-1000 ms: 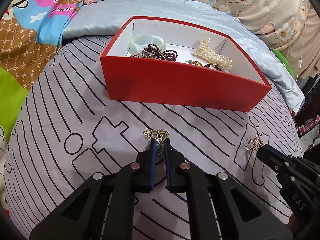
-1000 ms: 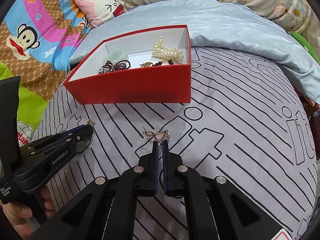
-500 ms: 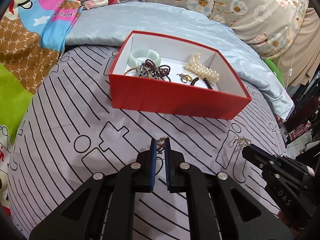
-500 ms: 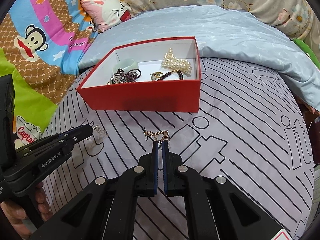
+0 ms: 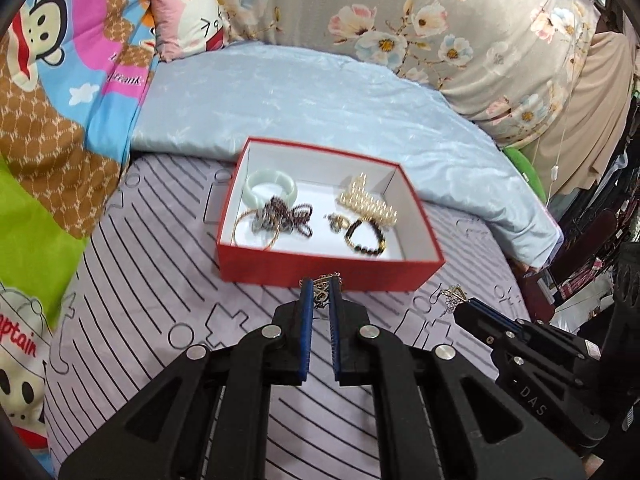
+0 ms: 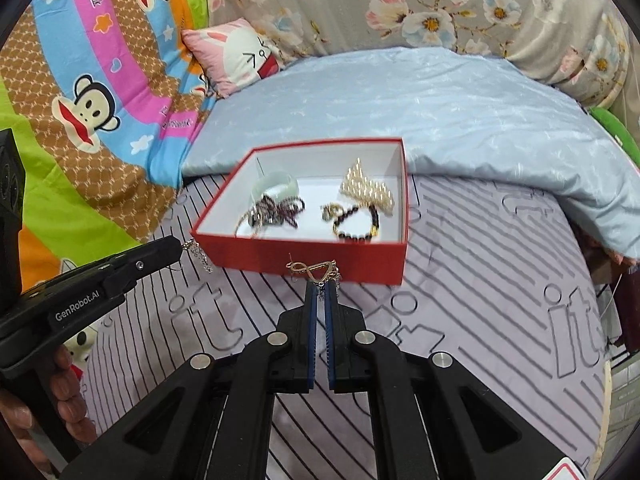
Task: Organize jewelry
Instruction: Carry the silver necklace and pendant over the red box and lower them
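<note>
My left gripper (image 5: 320,289) is shut on a small gold filigree earring (image 5: 321,295), held above the striped sheet just in front of the red box (image 5: 328,274). My right gripper (image 6: 320,286) is shut on a gold looped earring (image 6: 314,269), also in the air before the red box (image 6: 304,255). Each gripper shows in the other's view: the right gripper (image 5: 460,309) with its earring (image 5: 452,297), and the left gripper (image 6: 178,246) with a dangling chain earring (image 6: 198,255). The box holds a jade bangle (image 5: 271,186), dark beaded bracelets (image 5: 366,236) and a pearl piece (image 5: 368,202).
The box sits on a grey striped bedsheet (image 5: 160,300). A pale blue quilt (image 5: 320,96) lies behind it, with a pink cartoon pillow (image 5: 188,12) and a colourful monkey blanket (image 5: 48,92) at the left. A person's hand (image 6: 60,408) grips the left tool.
Both grippers have risen off the sheet with their earrings still pinched. The box now sits lower in both views and more of its inside shows.
</note>
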